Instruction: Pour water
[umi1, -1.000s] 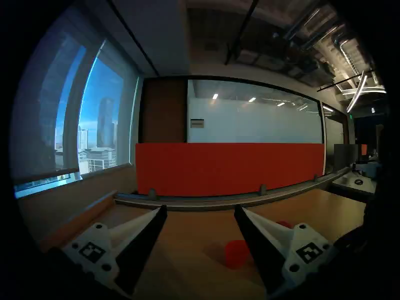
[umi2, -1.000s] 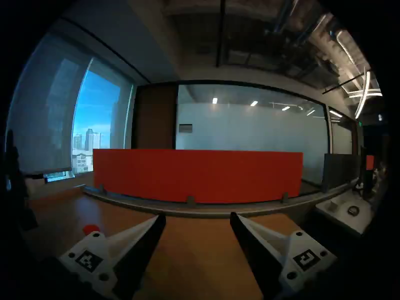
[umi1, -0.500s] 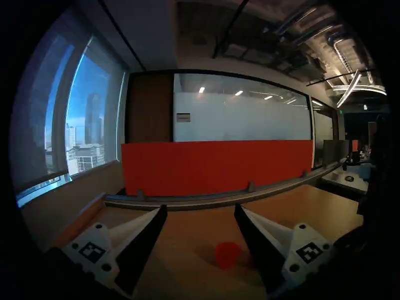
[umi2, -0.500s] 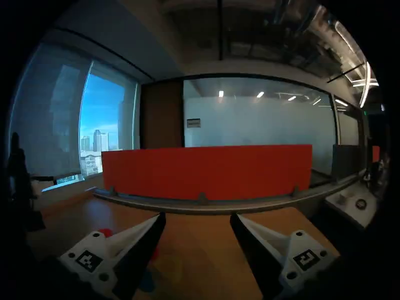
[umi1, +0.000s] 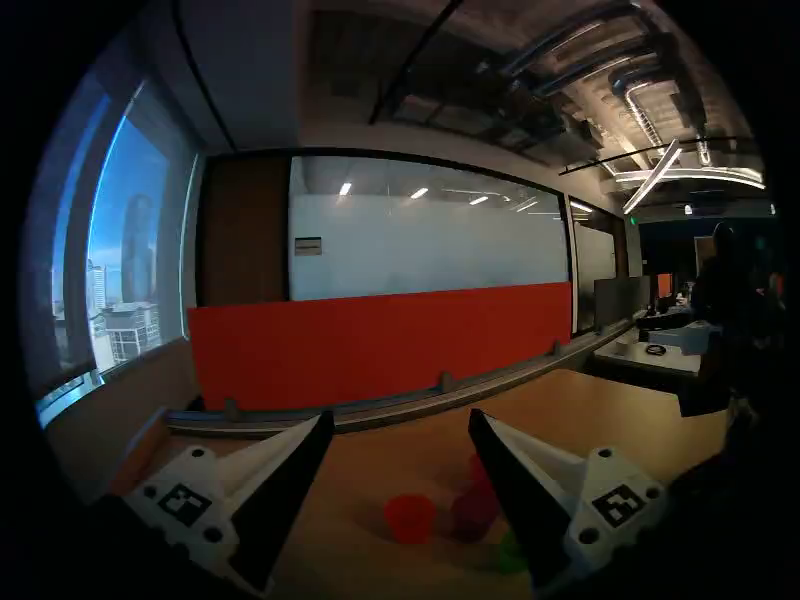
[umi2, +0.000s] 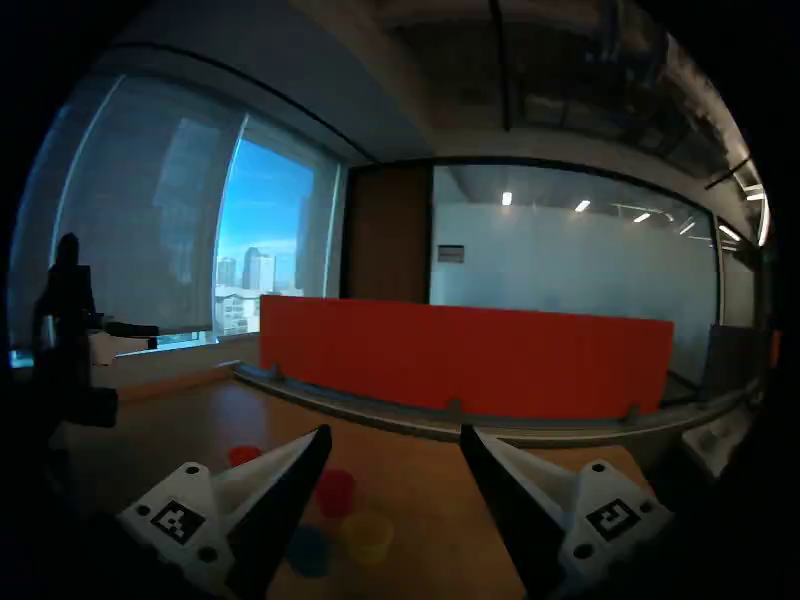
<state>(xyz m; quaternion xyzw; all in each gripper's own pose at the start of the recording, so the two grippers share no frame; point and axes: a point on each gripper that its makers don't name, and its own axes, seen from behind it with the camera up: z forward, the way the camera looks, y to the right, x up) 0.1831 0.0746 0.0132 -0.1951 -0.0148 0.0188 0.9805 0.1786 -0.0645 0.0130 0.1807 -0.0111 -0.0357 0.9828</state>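
Observation:
In the left gripper view, my left gripper (umi1: 400, 440) is open above a wooden table (umi1: 600, 400). A red cup (umi1: 410, 518) stands between its fingers, farther off, with a darker red cup (umi1: 473, 510) and a green cup (umi1: 512, 552) to its right. In the right gripper view, my right gripper (umi2: 392, 450) is open over the same table (umi2: 420, 470). Below it stand a red cup (umi2: 335, 492), a yellow cup (umi2: 367, 535), a blue cup (umi2: 308, 550) and another red cup (umi2: 243, 456). Neither gripper holds anything.
An orange-red partition (umi1: 380, 340) (umi2: 470, 360) runs along the table's far edge. Large windows (umi2: 265, 265) lie to the left. The other gripper and its holder show as a dark shape (umi2: 65, 340) at the left of the right gripper view. A neighbouring desk (umi1: 660, 350) is at the right.
Both views have swung and tipped down. More cups have come into sight: a dark red and a green one for the left gripper, and yellow, blue and red ones for the right gripper.

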